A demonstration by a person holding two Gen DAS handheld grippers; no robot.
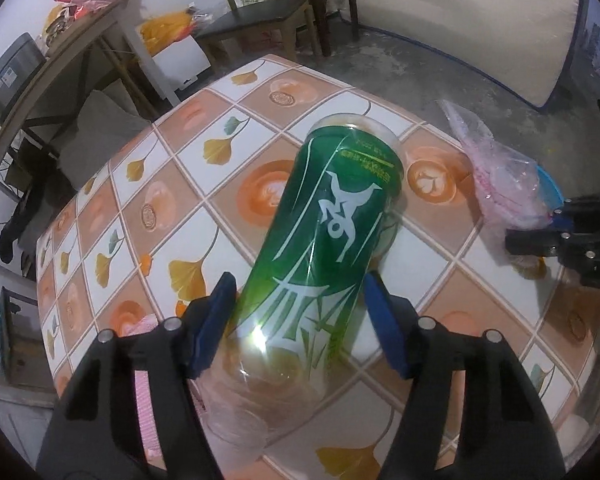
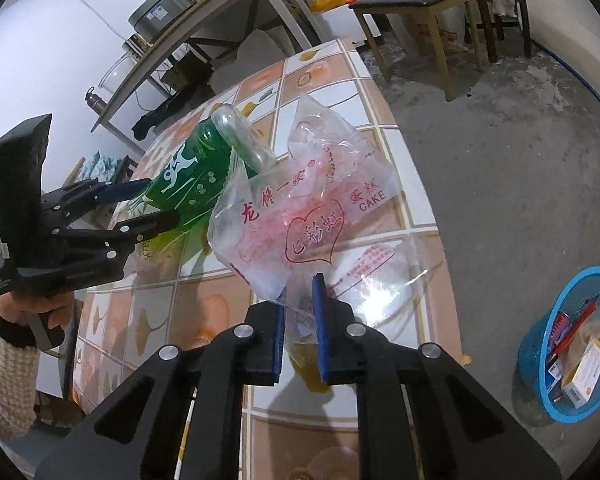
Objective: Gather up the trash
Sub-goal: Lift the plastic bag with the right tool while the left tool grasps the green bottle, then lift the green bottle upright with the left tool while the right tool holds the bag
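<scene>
One bottle (image 1: 320, 264), one bag (image 2: 300, 216), one basket (image 2: 572, 344), two grippers. Bottle lying on table (image 1: 148, 168); left gripper (image 1: 300, 316) straddling it, pads (image 1: 216, 320) near its sides, contact hard to make out. Right gripper (image 2: 298, 332) pinching bag corner (jaws nearly closed). Basket sitting on floor beyond table edge, partly cropped.

A home: patterned dining table (image 1: 188, 168), wooden chair (image 2: 412, 4), rice cooker (image 2: 160, 8).
</scene>
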